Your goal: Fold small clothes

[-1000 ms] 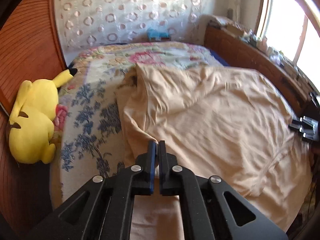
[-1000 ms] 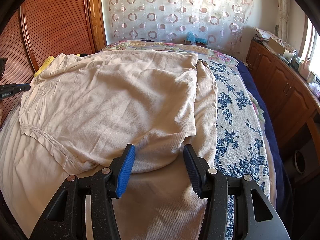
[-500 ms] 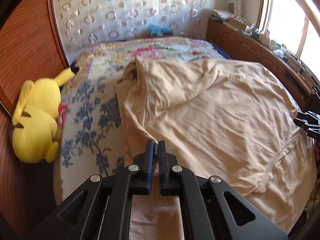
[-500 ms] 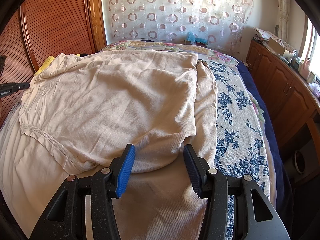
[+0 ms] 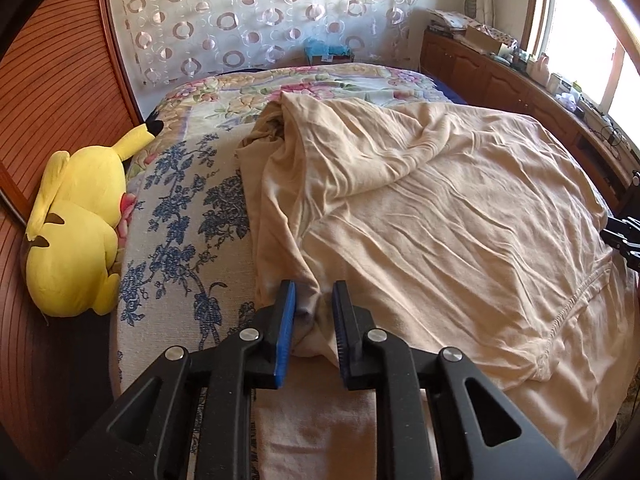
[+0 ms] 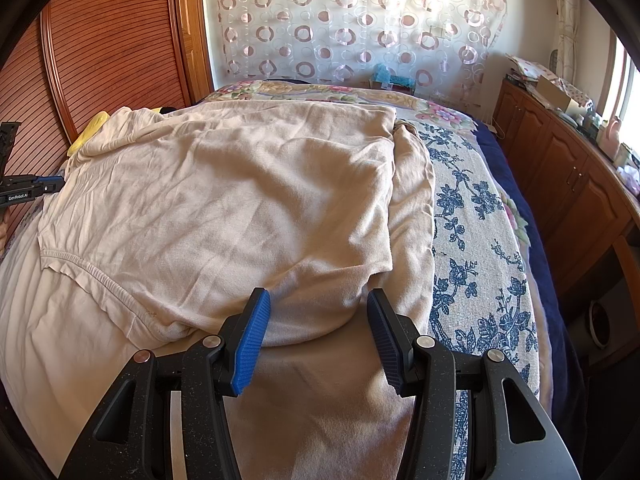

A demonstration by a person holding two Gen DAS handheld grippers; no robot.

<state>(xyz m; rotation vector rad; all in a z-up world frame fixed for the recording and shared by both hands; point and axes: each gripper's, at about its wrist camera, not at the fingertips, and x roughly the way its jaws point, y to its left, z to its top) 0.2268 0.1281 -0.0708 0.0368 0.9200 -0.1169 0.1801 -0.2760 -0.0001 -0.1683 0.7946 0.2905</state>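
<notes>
A beige garment (image 5: 440, 208) lies spread over the bed, folded over on itself, with a hemmed edge toward the near side (image 6: 92, 276). My left gripper (image 5: 314, 286) sits low at the garment's near left corner. Its jaws are opening, and a bunched fold of the cloth lies loosely between them, against the left pad (image 5: 286, 320). My right gripper (image 6: 318, 294) stands open over the folded edge at the garment's near right side, cloth bulging under the gap. Each gripper shows at the edge of the other's view: the right gripper (image 5: 624, 236), the left gripper (image 6: 32, 188).
A yellow plush toy (image 5: 72, 232) lies at the bed's left edge by a wooden slatted wardrobe (image 6: 112, 48). The floral bedspread (image 6: 476, 216) shows beside the garment. A wooden cabinet (image 6: 560, 184) with clutter runs along the window side.
The left jaws, shut before, have parted, and the cloth fold now sits slack between them. The left gripper has sunk slightly toward the bed. The right gripper has not moved.
</notes>
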